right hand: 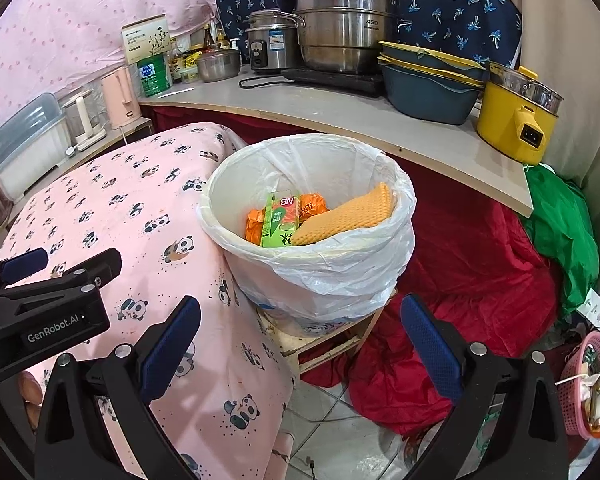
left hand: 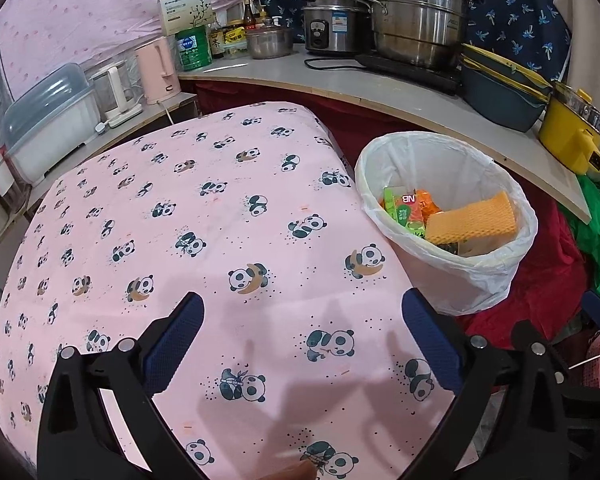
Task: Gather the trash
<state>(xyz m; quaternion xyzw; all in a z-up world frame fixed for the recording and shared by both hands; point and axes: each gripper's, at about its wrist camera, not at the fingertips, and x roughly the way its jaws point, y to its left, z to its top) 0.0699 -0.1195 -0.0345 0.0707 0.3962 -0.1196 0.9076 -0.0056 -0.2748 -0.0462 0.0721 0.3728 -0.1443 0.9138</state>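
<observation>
Both claws, left (left hand: 302, 314) and right (right hand: 300, 316), hang spread and empty before the lined bin (right hand: 332, 276), whose carton (right hand: 279, 220) at 10 o'clock and sponge (right hand: 346, 216) look light, soft, best pinched edgewise.

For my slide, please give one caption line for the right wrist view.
Open right gripper faces the lined bin holding a green carton and orange sponge.
</observation>
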